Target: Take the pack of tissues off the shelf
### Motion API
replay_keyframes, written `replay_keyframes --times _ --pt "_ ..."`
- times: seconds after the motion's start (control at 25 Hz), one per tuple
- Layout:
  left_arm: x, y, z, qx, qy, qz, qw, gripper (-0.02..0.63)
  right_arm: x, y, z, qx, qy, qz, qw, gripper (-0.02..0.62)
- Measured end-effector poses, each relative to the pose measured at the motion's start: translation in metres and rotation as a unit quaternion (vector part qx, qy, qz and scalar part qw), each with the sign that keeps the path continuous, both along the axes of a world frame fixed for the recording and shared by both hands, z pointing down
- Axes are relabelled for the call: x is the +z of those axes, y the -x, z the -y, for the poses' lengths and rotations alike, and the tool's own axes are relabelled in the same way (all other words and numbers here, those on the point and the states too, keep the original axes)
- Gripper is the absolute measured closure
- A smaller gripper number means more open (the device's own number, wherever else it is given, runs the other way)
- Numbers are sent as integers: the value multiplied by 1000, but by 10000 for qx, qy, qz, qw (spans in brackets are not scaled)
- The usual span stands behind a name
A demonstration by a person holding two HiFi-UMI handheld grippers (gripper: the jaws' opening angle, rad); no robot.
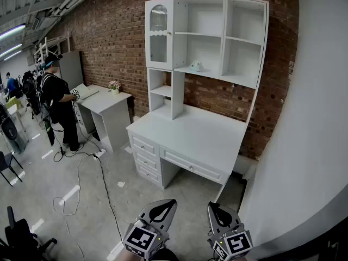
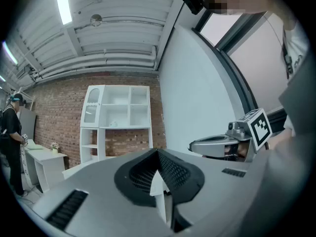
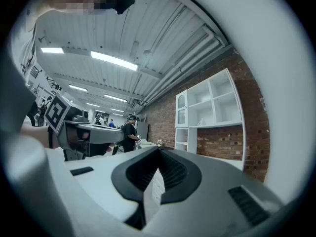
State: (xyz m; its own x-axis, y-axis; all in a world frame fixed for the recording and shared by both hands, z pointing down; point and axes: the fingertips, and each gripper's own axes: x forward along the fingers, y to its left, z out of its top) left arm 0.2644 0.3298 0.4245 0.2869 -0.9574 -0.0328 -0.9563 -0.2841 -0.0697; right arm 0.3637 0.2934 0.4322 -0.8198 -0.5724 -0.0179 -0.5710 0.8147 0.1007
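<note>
Still at the approach: the left gripper and right gripper, both closed on nothing, hang well apart from the tissue pack on the middle shelf, so the next move probably calls for stepping closer and opening one gripper's jaws.

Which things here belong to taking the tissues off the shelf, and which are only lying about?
For the job: pack of tissues, the shelf under it, left gripper and right gripper, jaws shut and empty.

Lying about: flower pot, side desk, floor cable, person standing at that desk.
</note>
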Motion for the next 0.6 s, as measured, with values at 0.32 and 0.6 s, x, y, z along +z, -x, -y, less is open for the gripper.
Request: replay_keyframes --times 0.32,0.6 --pt "-2 0 0 15 57 -11 10000 594 -1 2 0 -10 37 28 10000 589" --pt "11 2 9 26 188 -20 9998 594 9 7 6 -54 196 55 9998 588"
